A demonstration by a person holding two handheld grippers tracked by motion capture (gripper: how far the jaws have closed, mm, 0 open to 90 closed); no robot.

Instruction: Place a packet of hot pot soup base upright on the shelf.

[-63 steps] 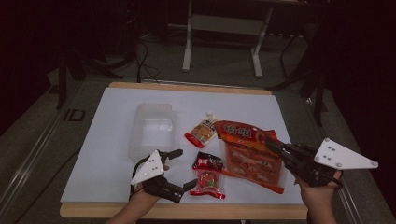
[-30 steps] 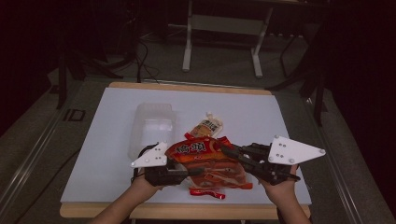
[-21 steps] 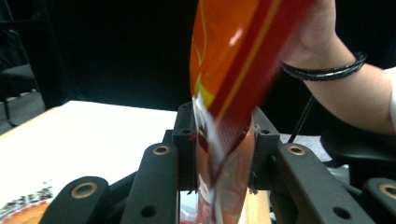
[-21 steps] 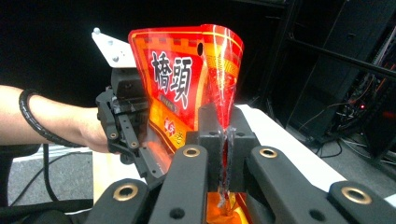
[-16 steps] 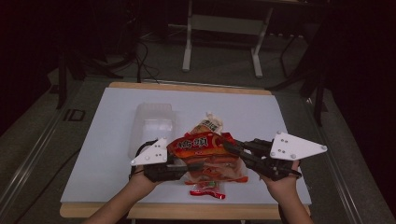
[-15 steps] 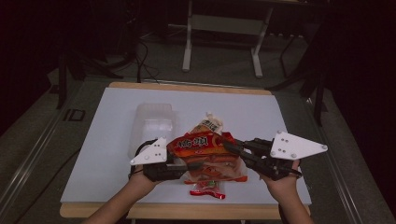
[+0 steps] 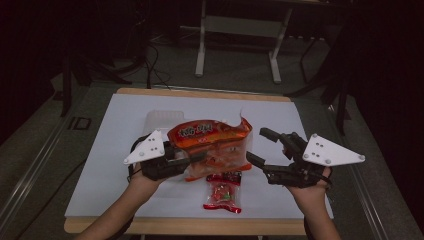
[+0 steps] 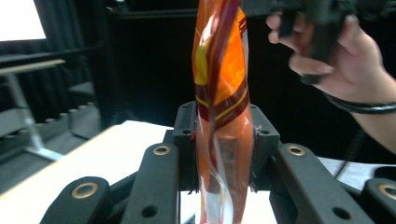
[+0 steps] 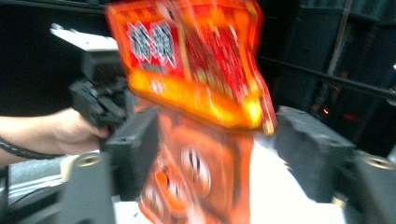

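Observation:
A big orange snack bag (image 7: 210, 145) hangs upright above the table, with my left gripper (image 7: 196, 157) shut on its lower left part. In the left gripper view the bag (image 8: 222, 116) is pinched between both pads of the left gripper (image 8: 222, 158). My right gripper (image 7: 256, 145) stands open just right of the bag. Its jaws have just been opening. In the right gripper view the bag (image 9: 196, 70) hangs between the spread jaws of the right gripper (image 9: 215, 144), and the pads do not touch it.
A small red snack packet (image 7: 223, 192) lies flat near the front edge of the white table board (image 7: 115, 150). A clear plastic tub (image 7: 159, 120) stands behind the left gripper. Dark floor and metal stand legs (image 7: 202, 50) lie beyond the table.
The right jaws have let go of the orange bag and spread wide. The left gripper has lifted the bag higher and more upright. Earlier both grippers held it over the red packet.

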